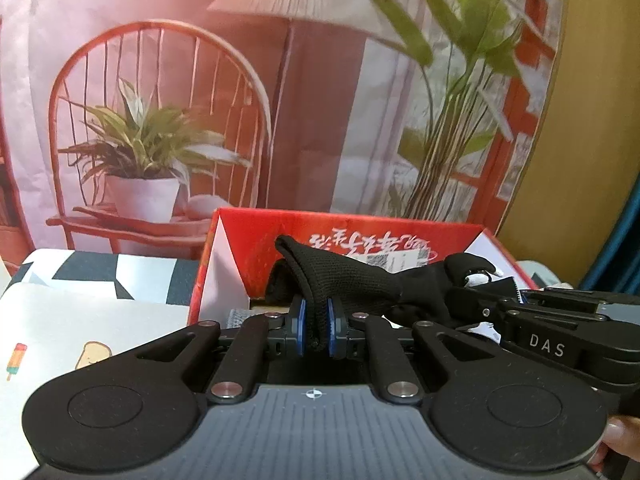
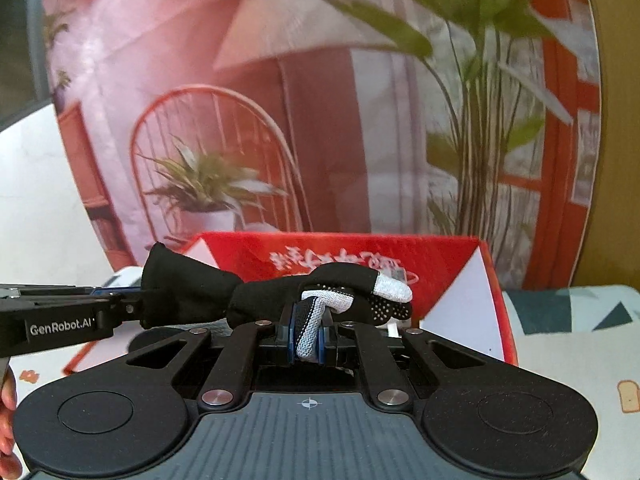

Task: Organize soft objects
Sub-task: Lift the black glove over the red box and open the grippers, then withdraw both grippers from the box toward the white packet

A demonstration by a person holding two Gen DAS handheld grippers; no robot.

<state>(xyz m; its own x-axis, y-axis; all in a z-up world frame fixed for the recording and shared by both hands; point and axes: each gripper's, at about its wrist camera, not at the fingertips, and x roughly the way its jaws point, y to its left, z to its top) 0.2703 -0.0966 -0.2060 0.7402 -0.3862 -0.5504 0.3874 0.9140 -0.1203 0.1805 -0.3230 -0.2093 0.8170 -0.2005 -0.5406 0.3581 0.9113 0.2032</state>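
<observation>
A black knit glove (image 1: 352, 276) is pinched at its cuff by the left claw (image 1: 316, 328) and at a grey-tipped finger by the right claw (image 2: 308, 334), held just before the open red box (image 2: 400, 256), so its stowing is judged not yet done.

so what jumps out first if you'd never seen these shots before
A black glove stretched between the two grippers: the left gripper pinches its cuff end, the right gripper clamps a grey-tipped finger. Right behind it sits an open red box with upside-down white lettering. Filling the background is a pink printed backdrop showing an orange chair, a lamp and potted plants.
</observation>
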